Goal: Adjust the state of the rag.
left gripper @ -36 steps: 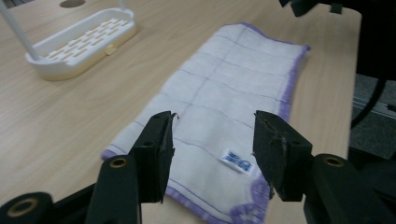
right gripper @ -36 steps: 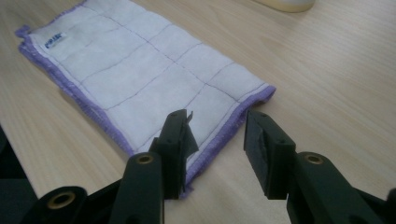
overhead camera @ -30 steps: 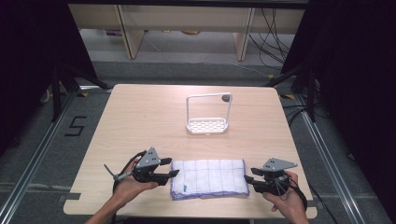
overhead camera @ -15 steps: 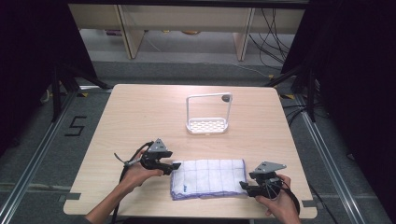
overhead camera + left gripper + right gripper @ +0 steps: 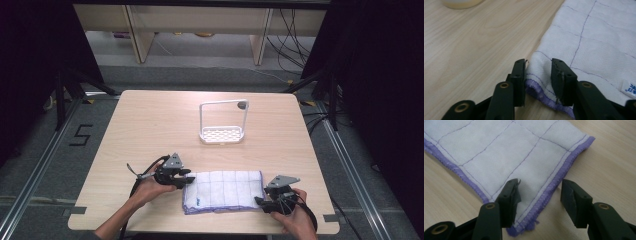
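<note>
At six o'clock on the wooden table, lying flat and folded: the white cloth with purple hem, well short of the white wire rack up at twelve. At the cloth's nine o'clock end, closing in but not yet clamped, the left gripper, jaws parted either side of a hem corner. At the four o'clock corner, hovering released, the right gripper, jaws spread wide across the purple edge.

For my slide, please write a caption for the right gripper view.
Open right gripper straddling the purple-hemmed corner of a white quilted cloth on a light wooden table.
</note>
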A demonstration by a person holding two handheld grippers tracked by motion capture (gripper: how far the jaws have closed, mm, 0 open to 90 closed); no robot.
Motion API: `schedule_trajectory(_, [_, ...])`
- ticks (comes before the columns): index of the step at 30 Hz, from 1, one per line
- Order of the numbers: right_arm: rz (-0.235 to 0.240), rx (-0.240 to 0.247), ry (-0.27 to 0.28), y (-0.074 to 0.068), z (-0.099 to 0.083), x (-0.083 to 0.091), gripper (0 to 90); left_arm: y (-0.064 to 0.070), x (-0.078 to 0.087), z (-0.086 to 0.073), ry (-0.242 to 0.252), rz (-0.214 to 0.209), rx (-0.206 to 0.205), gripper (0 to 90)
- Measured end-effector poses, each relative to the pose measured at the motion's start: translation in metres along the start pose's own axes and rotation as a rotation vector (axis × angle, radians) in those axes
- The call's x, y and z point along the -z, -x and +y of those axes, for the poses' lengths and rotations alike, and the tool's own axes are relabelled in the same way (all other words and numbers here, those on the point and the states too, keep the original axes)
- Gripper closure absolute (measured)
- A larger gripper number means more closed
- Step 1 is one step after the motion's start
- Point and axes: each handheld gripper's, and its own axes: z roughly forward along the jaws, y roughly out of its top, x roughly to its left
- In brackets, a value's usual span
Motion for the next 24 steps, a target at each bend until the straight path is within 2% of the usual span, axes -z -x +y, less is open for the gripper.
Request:
schedule_trajectory(2, [0.005,0.025,0.02,0.002,-0.001,-0.001,54.4,0.002,0.001,-0.001,0.002,-0.001,-0.01,72.8])
schedule_trajectory(3, [0.016,0.022,0.013,0.001,0.0,0.0,57.8,0.003,0.001,-0.001,0.0,0.0,-0.019,74.2])
schedule_trajectory(4, [0.016,0.017,0.017,-0.001,-0.001,-0.001,59.2,0.003,0.001,-0.001,-0.005,-0.001,-0.034,74.7])
schedule_trajectory(5, [0.016,0.026,0.006,-0.001,0.0,0.0,59.2,0.004,0.001,-0.001,-0.001,-0.007,-0.026,75.0])
schedule_trajectory(6, [0.017,0.009,0.023,-0.001,-0.001,-0.001,59.9,0.004,0.0,-0.002,0.005,-0.008,-0.024,75.3])
schedule_trajectory(7, [0.019,0.02,0.015,0.001,-0.001,0.0,61.9,0.003,0.001,-0.002,0.009,-0.007,-0.035,75.5])
schedule_trajectory(8, [0.02,0.031,0.024,0.004,-0.001,-0.001,65.3,0.004,0.002,-0.003,-0.002,0.003,-0.039,76.6])
schedule_trajectory(9, [0.024,0.028,0.039,0.003,-0.001,-0.002,68.6,0.005,0.002,-0.003,0.008,0.001,-0.044,77.6])
schedule_trajectory(10, [0.03,0.016,0.029,0.002,-0.001,-0.001,71.7,0.006,0.002,-0.003,0.0,0.006,-0.055,78.4])
schedule_trajectory(11, [0.04,0.028,0.007,0.001,0.001,0.0,73.6,0.007,0.002,-0.002,0.004,0.008,-0.064,79.5])
schedule_trajectory(12, [0.044,0.034,0.017,0.001,0.001,-0.001,75.1,0.007,0.003,-0.002,-0.01,0.01,-0.07,80.1])
schedule_trajectory(13, [0.05,0.052,0.009,0.004,0.002,-0.001,77.0,0.007,0.002,-0.002,-0.002,0.015,-0.076,80.3])
schedule_trajectory(14, [0.056,0.043,0.022,0.005,0.002,-0.002,78.2,0.009,0.002,-0.002,0.004,0.016,-0.068,80.7])
schedule_trajectory(15, [0.073,0.026,0.018,0.006,0.003,-0.003,79.2,0.009,0.003,-0.002,-0.013,0.02,-0.081,81.1])
schedule_trajectory(16, [0.083,0.035,0.005,0.009,0.005,-0.002,80.0,0.011,0.004,-0.002,-0.016,0.033,-0.093,81.4])
schedule_trajectory(17, [0.077,0.05,0.029,0.011,0.005,-0.005,80.5,0.012,0.004,-0.002,-0.02,0.024,-0.107,81.8])
schedule_trajectory(18, [0.073,0.049,0.02,0.011,0.005,-0.004,80.7,0.015,0.006,-0.003,-0.028,0.026,-0.104,82.2])
schedule_trajectory(19, [0.075,0.043,0.016,0.01,0.007,-0.004,80.9,0.017,0.007,-0.003,-0.031,0.025,-0.123,82.3])
schedule_trajectory(20, [0.059,0.076,-0.001,0.012,0.009,-0.004,81.0,0.019,0.009,-0.004,-0.036,0.021,-0.13,82.4])
schedule_trajectory(23, [0.043,0.088,0.003,0.016,0.017,-0.009,81.1,0.029,0.014,-0.008,-0.048,0.026,-0.145,82.5])
schedule_trajectory(24, [0.04,0.085,0.004,0.017,0.02,-0.011,81.1,0.032,0.016,-0.008,-0.056,0.027,-0.162,82.6])
